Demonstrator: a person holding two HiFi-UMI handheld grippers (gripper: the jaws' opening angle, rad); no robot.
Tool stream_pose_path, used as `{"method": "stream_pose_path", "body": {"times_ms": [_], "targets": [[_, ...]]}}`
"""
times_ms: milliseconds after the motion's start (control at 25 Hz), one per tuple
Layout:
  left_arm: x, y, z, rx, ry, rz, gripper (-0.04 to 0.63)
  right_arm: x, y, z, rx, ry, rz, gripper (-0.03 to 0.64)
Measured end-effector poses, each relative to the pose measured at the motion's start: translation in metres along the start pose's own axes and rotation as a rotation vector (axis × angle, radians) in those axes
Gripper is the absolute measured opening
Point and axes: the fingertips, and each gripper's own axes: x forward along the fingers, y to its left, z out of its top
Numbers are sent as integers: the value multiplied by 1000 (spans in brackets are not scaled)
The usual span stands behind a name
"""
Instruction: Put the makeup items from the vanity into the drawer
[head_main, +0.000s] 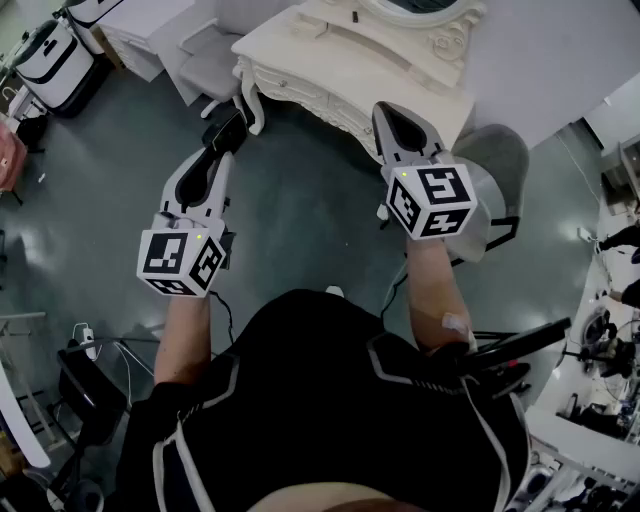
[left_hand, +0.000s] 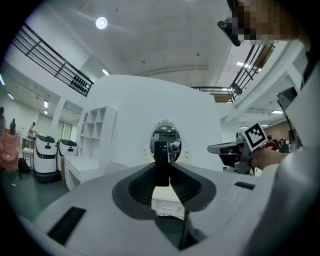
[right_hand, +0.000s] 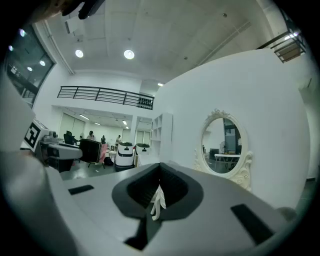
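Note:
The white vanity (head_main: 330, 55) stands ahead of me, and both grippers hang in the air short of its front edge. My left gripper (head_main: 228, 126) is shut on a small black round makeup item (left_hand: 161, 154), held upright between the pads. My right gripper (head_main: 392, 112) is shut with nothing in it. In the right gripper view its jaws meet at the tip (right_hand: 160, 172). A small dark item (head_main: 354, 16) lies on the vanity top near the oval mirror (left_hand: 166, 140). The vanity's carved drawer fronts (left_hand: 167, 206) look closed.
A grey chair (head_main: 497, 160) stands right of the vanity under my right arm, and another grey chair (head_main: 208, 62) stands at its left. White wheeled machines (head_main: 50, 50) are parked at the far left. Cables and a stand (head_main: 85, 345) lie on the floor by my left side.

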Motion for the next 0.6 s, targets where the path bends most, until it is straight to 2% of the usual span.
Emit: {"method": "stream_pose_path", "body": {"times_ms": [400, 600], "targets": [[-11, 4, 4, -3, -7, -3, 89, -3, 12, -3, 9, 22, -2, 5], [-21, 15, 3, -11, -8, -4, 89, -3, 20, 2, 17, 0, -3, 5]]}}
